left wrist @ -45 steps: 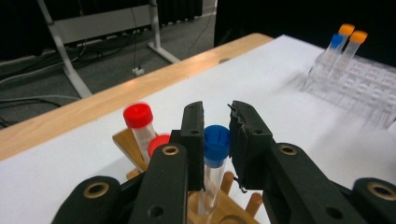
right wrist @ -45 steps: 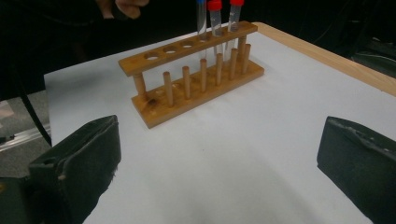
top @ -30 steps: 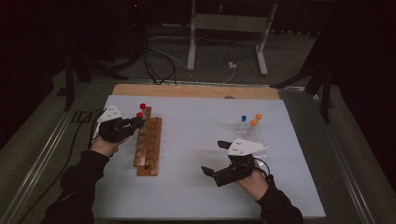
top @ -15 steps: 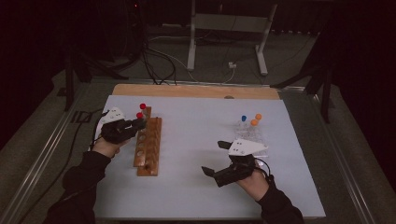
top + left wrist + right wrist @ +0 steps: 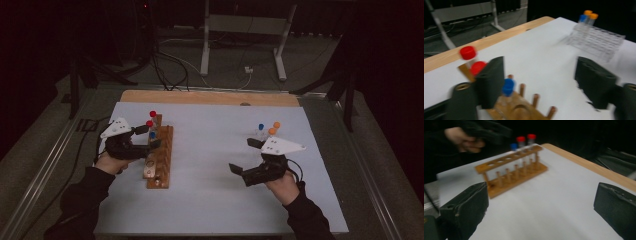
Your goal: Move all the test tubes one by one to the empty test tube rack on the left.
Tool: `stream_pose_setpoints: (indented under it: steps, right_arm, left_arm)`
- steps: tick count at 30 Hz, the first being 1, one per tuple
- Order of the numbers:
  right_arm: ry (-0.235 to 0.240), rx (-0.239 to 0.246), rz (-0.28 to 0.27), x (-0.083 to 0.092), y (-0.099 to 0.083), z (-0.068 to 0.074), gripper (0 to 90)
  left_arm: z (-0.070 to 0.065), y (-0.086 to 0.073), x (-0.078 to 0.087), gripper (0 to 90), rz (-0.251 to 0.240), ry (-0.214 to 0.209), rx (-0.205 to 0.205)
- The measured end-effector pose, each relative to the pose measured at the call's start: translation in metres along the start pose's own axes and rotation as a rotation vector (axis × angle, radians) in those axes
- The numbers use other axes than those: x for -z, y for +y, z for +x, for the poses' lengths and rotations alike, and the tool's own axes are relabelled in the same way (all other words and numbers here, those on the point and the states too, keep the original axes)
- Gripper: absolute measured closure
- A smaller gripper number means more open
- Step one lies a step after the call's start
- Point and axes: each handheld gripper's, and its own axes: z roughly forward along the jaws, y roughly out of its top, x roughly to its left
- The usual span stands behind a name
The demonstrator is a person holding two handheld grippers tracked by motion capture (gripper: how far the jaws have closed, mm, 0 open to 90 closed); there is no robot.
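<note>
A wooden tube rack (image 5: 160, 159) stands at the left of the white mat. Two red-capped tubes (image 5: 151, 119) sit at its far end, and a blue-capped tube (image 5: 152, 135) stands in the hole just nearer. My left gripper (image 5: 149, 138) is at that end of the rack. Its jaws have just been opening and now stand wide apart. The blue-capped tube (image 5: 508, 86) stands between them, close to one pad but free of it. My right gripper (image 5: 243, 156) hovers open over the mat on the right, holding nothing, and faces the wooden rack (image 5: 511, 172).
A clear plastic rack (image 5: 264, 134) at the right rear holds a blue-capped and two orange-capped tubes (image 5: 588, 15). A wooden board edge (image 5: 210, 97) runs along the mat's far side. Cables and a metal stand lie on the floor beyond.
The left gripper's jaws have opened off the blue-capped tube, which stays in the wooden rack. Both hands have shifted slightly.
</note>
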Motion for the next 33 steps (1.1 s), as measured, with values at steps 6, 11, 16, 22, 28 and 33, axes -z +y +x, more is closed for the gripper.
stream_pose_setpoints:
  steps: [6, 11, 16, 22, 28, 33]
  right_arm:
    - [-0.100, -0.033, 0.007, 0.006, 0.006, -0.032, 5.7]
    - [-0.175, -0.090, 0.032, 0.005, 0.009, -0.061, 7.4]
    - [-0.238, -0.124, 0.065, 0.000, 0.010, -0.083, 8.0]
    - [-0.297, -0.154, 0.136, -0.011, 0.007, -0.102, 19.3]
    - [-0.339, -0.149, 0.216, -0.023, 0.006, -0.112, 31.9]
    - [-0.363, -0.155, 0.282, -0.032, 0.006, -0.117, 44.1]
  left_arm:
    - [-0.018, 0.000, 0.004, 7.1, -0.033, -0.065, -0.017]
    - [-0.028, 0.000, 0.004, 2.2, -0.040, -0.098, -0.024]
    - [-0.032, 0.000, 0.003, 2.2, -0.041, -0.102, -0.034]
    - [-0.032, -0.002, 0.001, 2.2, -0.037, -0.102, -0.031]
    - [-0.032, -0.003, 0.000, 2.2, -0.034, -0.105, -0.031]
    - [-0.033, -0.003, -0.001, 2.2, -0.031, -0.107, -0.038]
